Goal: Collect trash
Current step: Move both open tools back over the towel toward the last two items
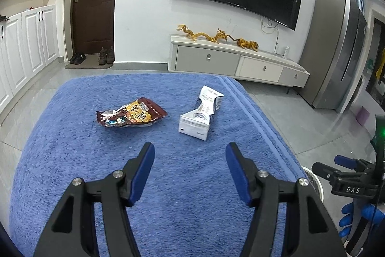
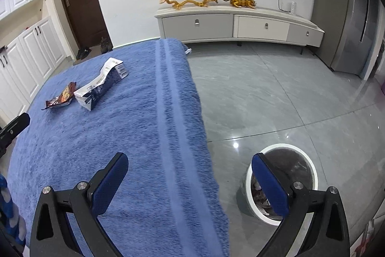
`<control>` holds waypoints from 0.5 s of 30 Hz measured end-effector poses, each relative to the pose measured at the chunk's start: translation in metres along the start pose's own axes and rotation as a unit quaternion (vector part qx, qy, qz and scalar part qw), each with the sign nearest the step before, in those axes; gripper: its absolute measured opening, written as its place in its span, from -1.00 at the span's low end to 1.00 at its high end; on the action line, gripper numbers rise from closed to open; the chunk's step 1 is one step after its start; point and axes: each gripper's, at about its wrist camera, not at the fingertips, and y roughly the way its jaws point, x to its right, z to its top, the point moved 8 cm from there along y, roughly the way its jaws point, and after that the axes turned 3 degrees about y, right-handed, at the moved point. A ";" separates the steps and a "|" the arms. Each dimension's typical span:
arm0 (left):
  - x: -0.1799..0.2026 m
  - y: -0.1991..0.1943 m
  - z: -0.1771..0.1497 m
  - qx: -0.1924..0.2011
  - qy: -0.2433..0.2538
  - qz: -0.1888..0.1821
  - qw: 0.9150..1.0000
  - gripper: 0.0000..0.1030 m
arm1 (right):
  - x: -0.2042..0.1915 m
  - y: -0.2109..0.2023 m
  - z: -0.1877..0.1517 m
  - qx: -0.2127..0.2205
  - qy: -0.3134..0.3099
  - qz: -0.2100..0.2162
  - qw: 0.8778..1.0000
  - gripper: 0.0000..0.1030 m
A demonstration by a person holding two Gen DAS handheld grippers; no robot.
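Left wrist view: my left gripper (image 1: 190,151) sits at the bottom centre of the frame, its blue pads (image 1: 144,170) spread well apart with nothing between them, touching nothing. It hangs over the blue towel (image 1: 72,148). Above the jaws, mid-frame, two pieces of trash lie on the towel: a crumpled brown snack wrapper (image 1: 131,113) left of centre and a crushed white carton (image 1: 201,116) right of centre, near each other but apart. Both are well clear of the pads. At the right edge I see my other gripper from the side and a blue-gloved hand (image 1: 353,216) below it.

Right wrist view: my right gripper (image 2: 190,184) is at the bottom of the frame, jaws wide, empty, touching nothing. The left pad is over the towel; the right pad overlaps the white trash bin (image 2: 310,165) standing on the grey floor (image 2: 264,88) at lower right. The snack wrapper (image 2: 60,98) and carton (image 2: 101,86) lie at middle left, side by side.
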 end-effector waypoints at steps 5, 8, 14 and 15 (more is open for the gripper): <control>-0.014 -0.002 -0.001 0.007 -0.009 0.005 1.000 0.31 | -0.014 0.006 -0.002 -0.008 -0.008 0.002 1.000 1.00; -0.019 -0.001 -0.003 0.007 -0.011 0.005 1.000 0.33 | -0.022 0.010 -0.004 -0.013 -0.013 0.001 1.000 1.00; -0.028 0.002 -0.013 0.000 -0.011 0.004 1.000 0.33 | -0.036 0.013 -0.005 -0.012 -0.021 0.009 1.000 1.00; -0.029 0.002 -0.014 0.000 -0.010 0.005 1.000 0.33 | -0.039 0.013 -0.005 -0.010 -0.018 0.017 1.000 1.00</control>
